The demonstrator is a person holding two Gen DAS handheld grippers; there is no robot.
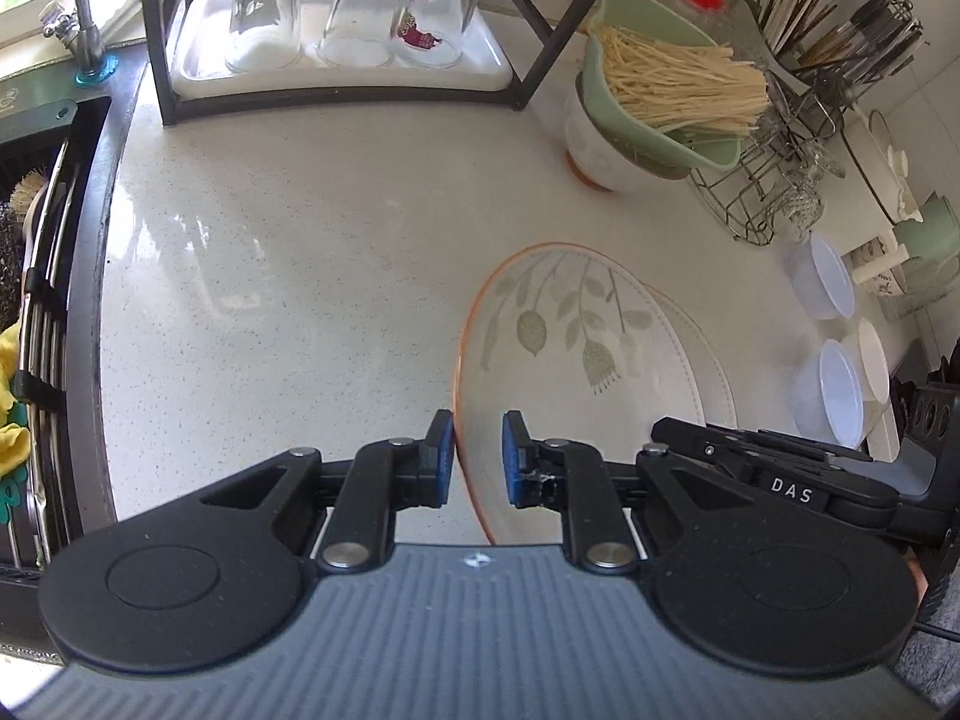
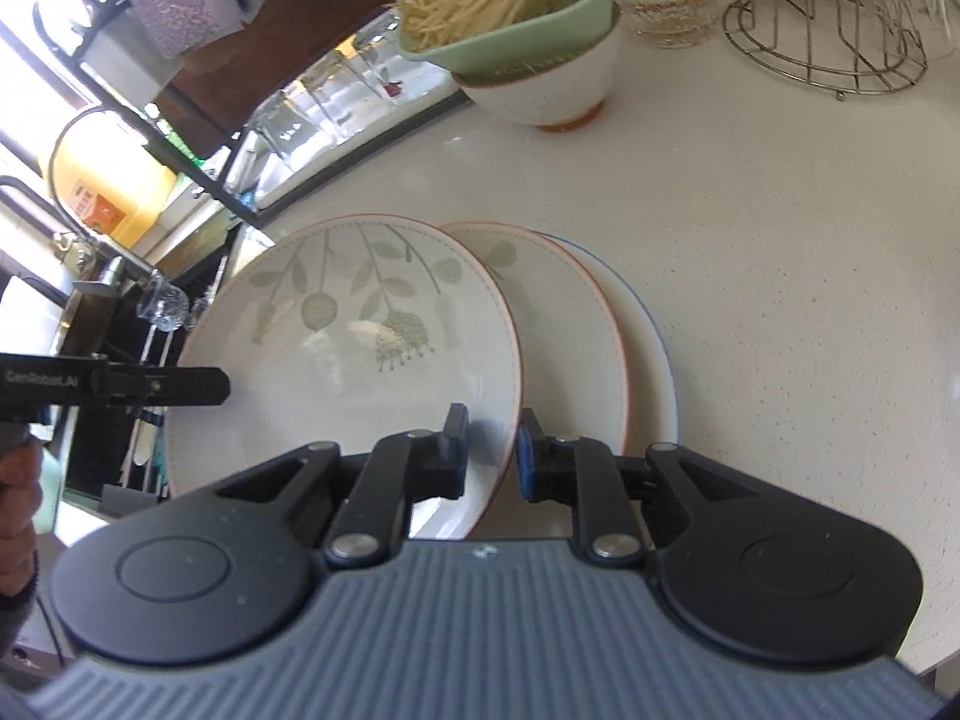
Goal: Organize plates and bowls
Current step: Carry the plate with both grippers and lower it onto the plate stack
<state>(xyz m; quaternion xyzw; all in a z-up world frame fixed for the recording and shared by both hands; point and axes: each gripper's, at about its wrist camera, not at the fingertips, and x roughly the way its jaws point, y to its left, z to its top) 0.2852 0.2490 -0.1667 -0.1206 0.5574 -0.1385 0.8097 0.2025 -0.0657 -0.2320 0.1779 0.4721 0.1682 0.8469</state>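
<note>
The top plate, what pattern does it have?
Green leaves and seed heads on cream, with an orange rim; the top plate shows best in the right wrist view.

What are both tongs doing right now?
Left tongs: closed on the leaf plate rim.
Right tongs: straddling the same plate's rim; grip cannot be told.

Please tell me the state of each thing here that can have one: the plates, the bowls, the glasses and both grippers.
Leaf plate: on top, overlapping two lower plates.
Green bowl: tilted, full of dry noodles, nested in the white bowl.
Glasses: upside down on the tray.
Left gripper: plate rim between the fingers, grip unclear.
Right gripper: fingers slightly apart around the opposite rim.
</note>
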